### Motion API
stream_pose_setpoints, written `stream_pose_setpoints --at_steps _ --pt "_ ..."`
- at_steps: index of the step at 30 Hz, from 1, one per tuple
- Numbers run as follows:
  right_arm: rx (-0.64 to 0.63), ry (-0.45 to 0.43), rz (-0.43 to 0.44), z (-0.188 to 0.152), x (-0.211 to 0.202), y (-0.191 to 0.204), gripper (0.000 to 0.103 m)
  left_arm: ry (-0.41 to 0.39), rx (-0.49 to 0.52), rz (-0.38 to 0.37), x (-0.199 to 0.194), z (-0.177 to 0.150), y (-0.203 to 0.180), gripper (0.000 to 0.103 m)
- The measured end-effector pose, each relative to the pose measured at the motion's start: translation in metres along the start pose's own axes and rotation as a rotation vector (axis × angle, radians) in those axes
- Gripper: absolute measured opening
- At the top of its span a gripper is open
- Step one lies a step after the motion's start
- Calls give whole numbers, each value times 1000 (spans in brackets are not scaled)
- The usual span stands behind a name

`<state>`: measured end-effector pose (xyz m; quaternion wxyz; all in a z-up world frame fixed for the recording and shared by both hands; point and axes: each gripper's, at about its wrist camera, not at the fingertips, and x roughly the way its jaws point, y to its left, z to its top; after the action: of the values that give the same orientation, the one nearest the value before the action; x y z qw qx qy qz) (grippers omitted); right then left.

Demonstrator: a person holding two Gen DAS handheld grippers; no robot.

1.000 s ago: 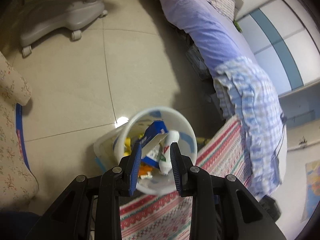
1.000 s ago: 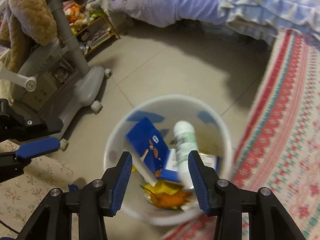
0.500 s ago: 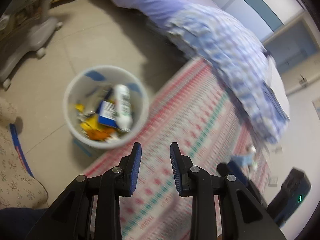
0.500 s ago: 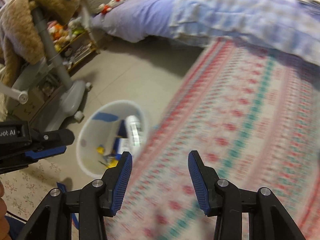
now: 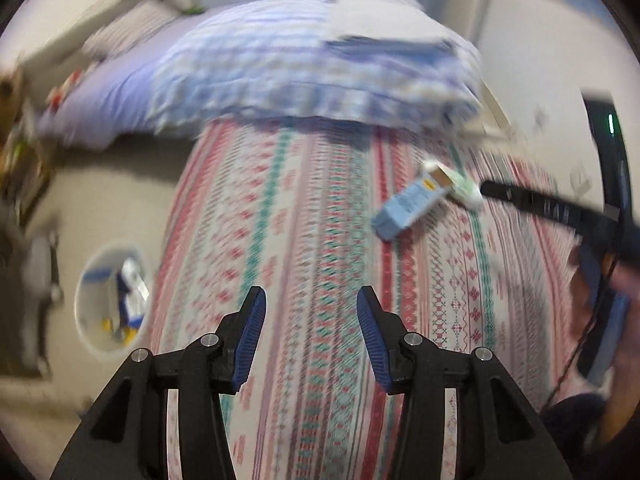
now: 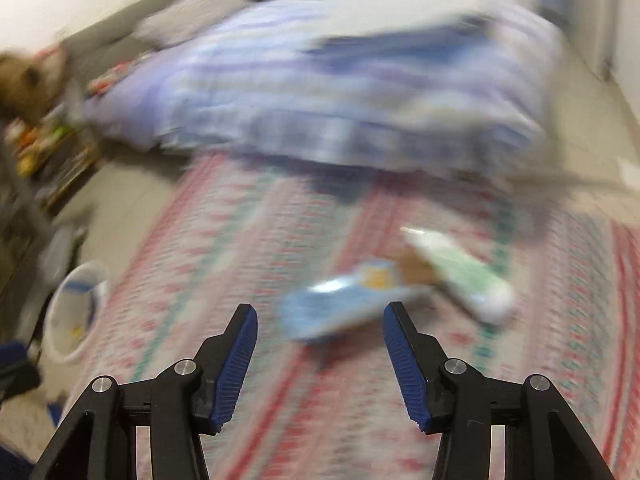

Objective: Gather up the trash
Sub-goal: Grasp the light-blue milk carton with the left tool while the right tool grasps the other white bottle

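Here, a flat blue carton (image 6: 344, 308) and round white bottle (image 6: 460, 276) on the woven patterned rug (image 5: 312, 208) | left gripper (image 5: 311, 334) and right gripper (image 6: 320, 364) tilted down, jaws just widening, empty.

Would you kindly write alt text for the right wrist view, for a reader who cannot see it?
The right gripper, jaws open and empty, hangs over a red and green patterned rug where a light blue carton and a white and green plastic bottle lie together. A white round bin sits at left; a blue checked quilt lies beyond. The picture is blurred.
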<state>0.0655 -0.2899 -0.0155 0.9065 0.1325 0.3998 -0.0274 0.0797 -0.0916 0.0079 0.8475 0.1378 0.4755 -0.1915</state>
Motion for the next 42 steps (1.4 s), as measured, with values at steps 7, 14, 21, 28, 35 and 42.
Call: stream_pose_setpoints --at_steps 7,14,21,28,35,42 --pt "-24 44 -158 13 18 -51 58 63 249 -28 62 52 -72 53" --pt "9 97 -145 15 35 -90 58 174 320 -38 134 83 -105 53" --pt "-41 144 -137 20 62 -97 58 140 401 51 157 87 -125 64" --pt "-157 178 -147 21 88 -85 58 208 352 9 172 101 -105 57" --pt "-193 192 -162 28 107 -75 58 231 298 -30 196 114 -91 64" --pt "-231 194 -159 28 114 -66 58 195 241 -49 208 114 -82 61"
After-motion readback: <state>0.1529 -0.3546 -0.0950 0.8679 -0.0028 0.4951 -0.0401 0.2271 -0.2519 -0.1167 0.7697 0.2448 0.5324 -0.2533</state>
